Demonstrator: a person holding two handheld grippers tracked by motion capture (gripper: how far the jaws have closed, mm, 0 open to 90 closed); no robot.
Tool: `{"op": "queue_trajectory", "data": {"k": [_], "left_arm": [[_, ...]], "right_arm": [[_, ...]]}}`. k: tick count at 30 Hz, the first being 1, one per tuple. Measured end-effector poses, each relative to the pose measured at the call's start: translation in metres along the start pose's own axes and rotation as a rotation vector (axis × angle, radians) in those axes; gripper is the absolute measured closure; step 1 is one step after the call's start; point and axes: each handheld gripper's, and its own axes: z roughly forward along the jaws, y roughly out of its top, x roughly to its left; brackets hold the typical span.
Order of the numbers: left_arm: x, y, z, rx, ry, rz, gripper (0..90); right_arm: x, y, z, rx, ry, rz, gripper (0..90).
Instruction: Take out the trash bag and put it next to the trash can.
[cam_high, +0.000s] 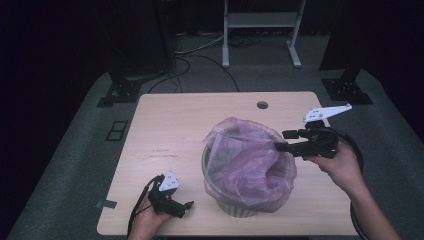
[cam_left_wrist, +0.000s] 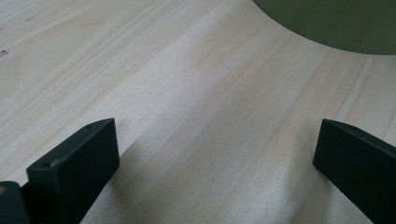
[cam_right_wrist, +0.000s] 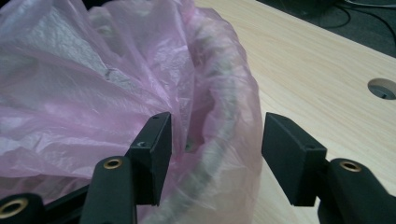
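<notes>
Taking the waste bin (cam_high: 240, 197) near the middle of the light wooden table (cam_high: 165, 130) as the landmark: the left gripper (cam_high: 186, 206) rests low on the table to the bin's left, near the front edge, held in the person's left hand (cam_high: 150, 220), its 2 jaws spread wide with bare wood between them; in the left gripper view the bin's dark curved base (cam_left_wrist: 336, 23) sits just ahead. A pink plastic bag (cam_high: 250, 162) lines the bin, its crumpled film draped over the rim and bunched inside. At the bin's right rim the right gripper (cam_high: 278, 142), held in the right hand (cam_high: 342, 167), points at the bag; its 2 jaws stand apart, straddling the bag-covered rim (cam_right_wrist: 219, 144) without pinching it. Behind the bin, a round cable hole (cam_high: 262, 105) marks the table's far edge.
</notes>
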Motion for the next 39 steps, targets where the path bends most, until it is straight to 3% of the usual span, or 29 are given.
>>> {"op": "queue_trajectory", "data": {"k": [3,6,13,14,20,24,39], "left_arm": [[0.0,0.0,0.0,0.0,0.0,0.0,0.0],[0.0,0.0,0.0,0.0,0.0,0.0,0.0],[0.0,0.0,0.0,-0.001,0.0,-0.001,0.0],[0.0,0.0,0.0,-0.001,0.0,-0.001,0.0],[0.0,0.0,0.0,-0.001,0.0,-0.001,0.0],[0.0,0.0,0.0,-0.001,0.0,-0.001,0.0],[0.0,0.0,0.0,-0.001,0.0,-0.001,0.0]], "right_arm": [[-0.002,-0.003,0.003,0.004,0.004,0.004,56.1],[-0.002,-0.004,0.004,0.004,0.017,0.006,64.1],[0.003,0.0,-0.004,-0.022,-0.005,0.0,81.7],[0.003,0.001,-0.007,-0.031,0.0,0.003,90.0],[0.002,0.002,-0.011,-0.038,-0.009,0.003,90.0],[0.004,0.005,-0.019,-0.08,-0.021,-0.005,90.0],[0.009,0.041,-0.056,-0.207,-0.055,-0.038,90.0]]}}
